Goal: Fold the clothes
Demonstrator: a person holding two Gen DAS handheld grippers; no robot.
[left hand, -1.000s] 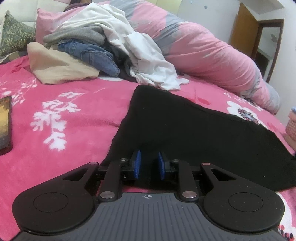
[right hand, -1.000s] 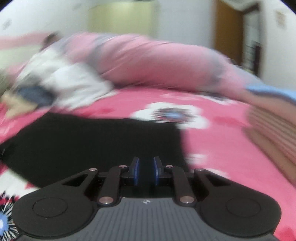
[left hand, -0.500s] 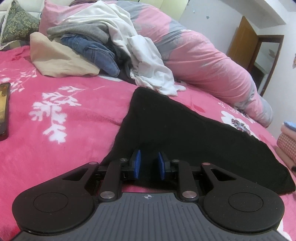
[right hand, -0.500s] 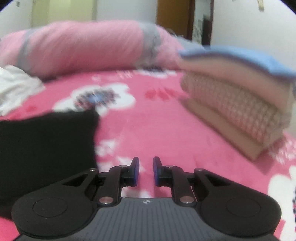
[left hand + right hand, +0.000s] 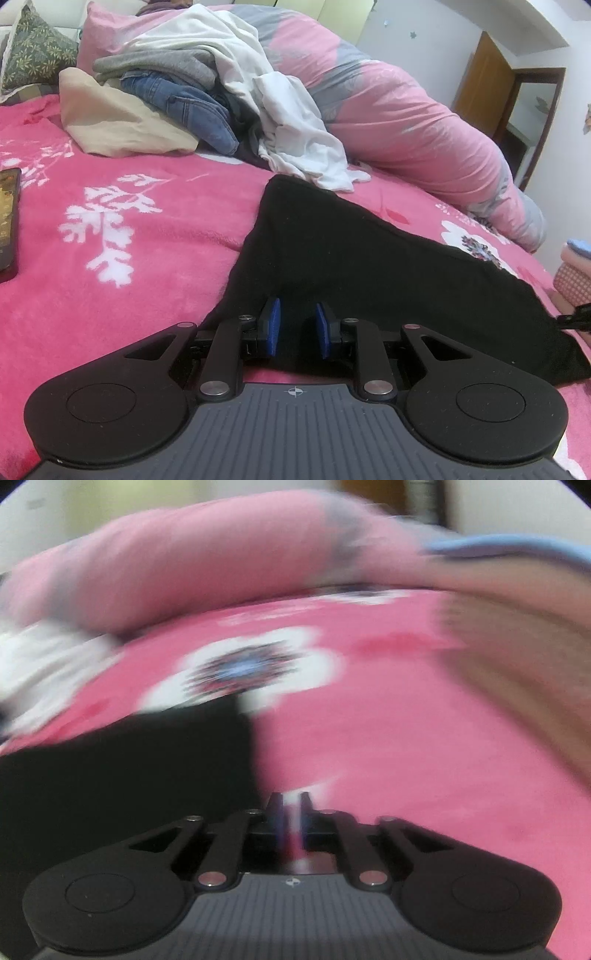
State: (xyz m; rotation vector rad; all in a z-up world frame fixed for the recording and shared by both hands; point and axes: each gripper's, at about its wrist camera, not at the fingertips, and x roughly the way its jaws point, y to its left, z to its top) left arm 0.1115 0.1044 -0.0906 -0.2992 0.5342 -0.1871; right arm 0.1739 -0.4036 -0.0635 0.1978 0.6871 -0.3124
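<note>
A black garment [image 5: 369,266] lies flat on the pink bedspread [image 5: 129,277], narrowing toward its far end. My left gripper [image 5: 297,314] rests over its near edge. The blue pads [image 5: 272,325] stand a little apart and black cloth fills the gap; I cannot tell whether they press on it. The right wrist view is blurred. There my right gripper [image 5: 294,797] is over the bedspread [image 5: 388,757], just right of the garment's corner [image 5: 147,768]. Its jaws are closing, and only pink shows through the narrow gap.
A pile of unfolded clothes [image 5: 192,85] lies at the far left against a rolled pink duvet [image 5: 406,118]. A stack of folded clothes [image 5: 574,273] sits at the right, also blurred [image 5: 517,638]. A dark flat object [image 5: 7,221] lies at the left edge.
My right gripper swung right toward the folded stack, then came back left to the garment's corner, and its jaws have narrowed. The left gripper and the garment have stayed put.
</note>
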